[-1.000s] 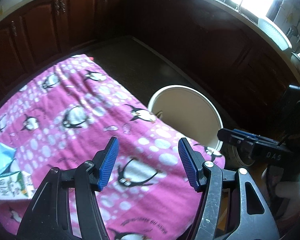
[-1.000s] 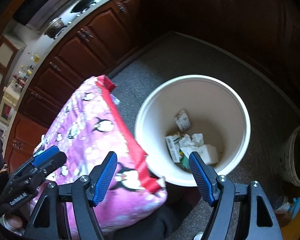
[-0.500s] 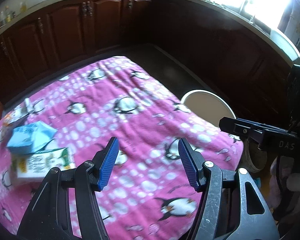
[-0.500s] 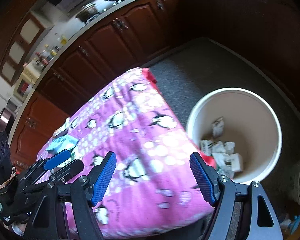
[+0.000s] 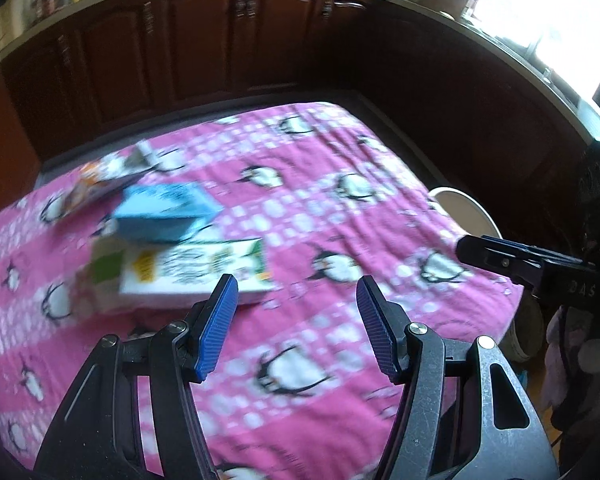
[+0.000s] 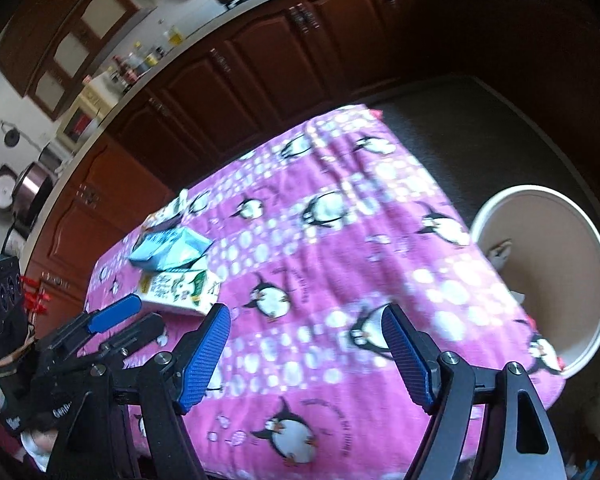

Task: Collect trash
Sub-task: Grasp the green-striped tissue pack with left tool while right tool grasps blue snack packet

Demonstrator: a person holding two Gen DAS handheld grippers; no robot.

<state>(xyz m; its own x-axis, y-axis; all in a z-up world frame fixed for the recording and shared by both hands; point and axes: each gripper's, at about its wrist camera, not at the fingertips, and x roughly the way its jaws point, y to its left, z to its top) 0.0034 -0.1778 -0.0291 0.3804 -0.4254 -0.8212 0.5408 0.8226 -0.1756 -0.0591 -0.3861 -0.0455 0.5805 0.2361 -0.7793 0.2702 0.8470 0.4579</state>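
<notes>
Both views have swung from the white round plastic bin (image 6: 548, 280) to the white-and-green flattened carton (image 5: 196, 270) on the pink penguin-print worktop (image 5: 340, 208); left gripper (image 5: 296, 328) half-wide and empty, right gripper (image 6: 306, 356) opening, empty

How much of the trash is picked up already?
Some is done: a few scraps already lie in the white bin. Nothing is in hand. The left gripper is open and empty, and the right gripper is opening with nothing in it. Still left on the pink penguin blanket: a blue carton, a green and white carton and a smaller wrapper behind them.
</notes>
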